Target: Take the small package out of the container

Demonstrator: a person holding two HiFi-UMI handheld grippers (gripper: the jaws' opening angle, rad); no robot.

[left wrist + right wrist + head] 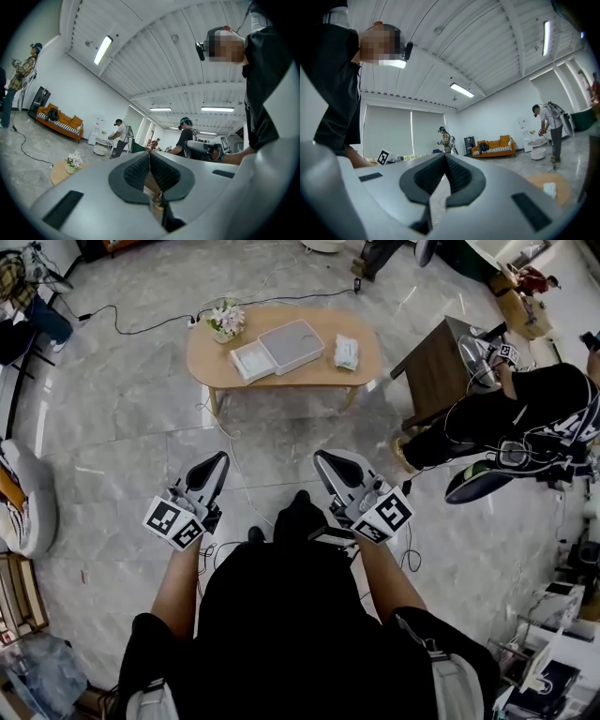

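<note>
Far ahead in the head view stands a low oval wooden table (208, 362). On it lie a white box with a grey top (291, 345), a flat white tray (250, 361) beside it, and a small pale package (347, 351) at the right end. My left gripper (219, 461) and right gripper (323, 460) are held side by side in front of my body, well short of the table, both shut and empty. In the left gripper view the jaws (149, 156) meet at the tips; in the right gripper view the jaws (444, 157) do too, and the package (550, 189) shows at lower right.
A vase of flowers (225, 320) stands at the table's left end. A dark side table (439, 367) and a person in black (525, 418) are at the right. Cables run over the marble floor (122, 329). Other people and an orange sofa (58, 120) are in the room.
</note>
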